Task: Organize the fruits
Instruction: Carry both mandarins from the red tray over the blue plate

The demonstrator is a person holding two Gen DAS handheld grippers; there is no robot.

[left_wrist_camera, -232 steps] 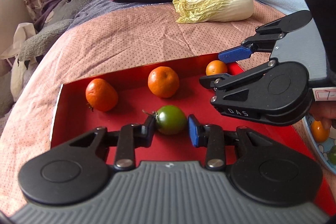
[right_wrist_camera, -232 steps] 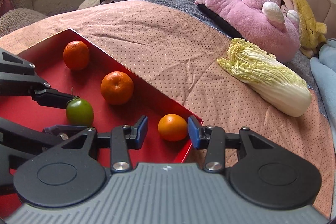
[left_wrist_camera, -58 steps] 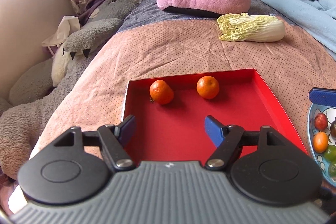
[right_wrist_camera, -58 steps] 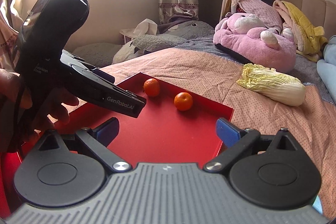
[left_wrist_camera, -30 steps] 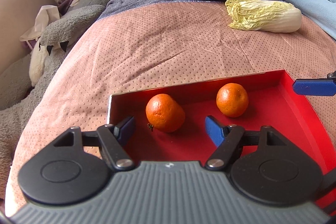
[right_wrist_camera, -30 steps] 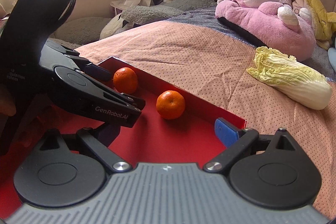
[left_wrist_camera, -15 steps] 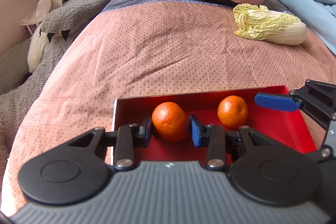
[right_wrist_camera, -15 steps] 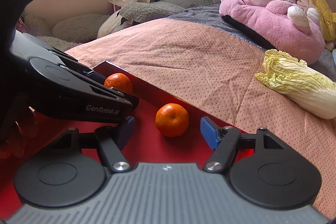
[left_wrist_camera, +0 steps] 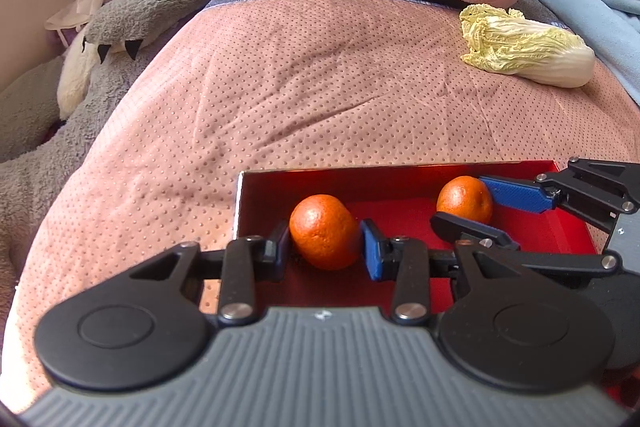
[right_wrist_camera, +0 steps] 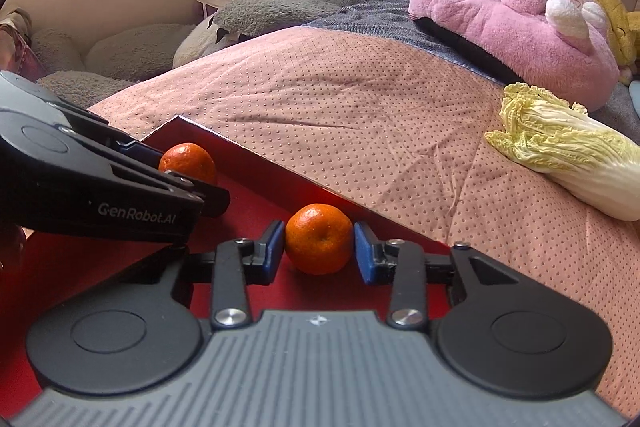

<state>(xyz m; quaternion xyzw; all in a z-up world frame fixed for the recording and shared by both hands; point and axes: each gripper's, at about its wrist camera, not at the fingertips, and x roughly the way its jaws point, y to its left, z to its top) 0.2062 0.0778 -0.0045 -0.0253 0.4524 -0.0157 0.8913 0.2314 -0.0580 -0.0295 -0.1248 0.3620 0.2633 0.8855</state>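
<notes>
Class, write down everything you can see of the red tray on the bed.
The red tray is a shallow, glossy red box with low upright walls and a pale outer edge. It lies flat on the dotted pink bedspread. Two oranges sit near its far wall: the left orange between the left gripper's pads, the right orange between the right gripper's pads. Its near part is hidden behind the grippers.

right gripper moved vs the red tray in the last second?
Yes. The right gripper went forward toward the red tray's far wall; its jaws, just closing, now pinch the orange there.
</notes>
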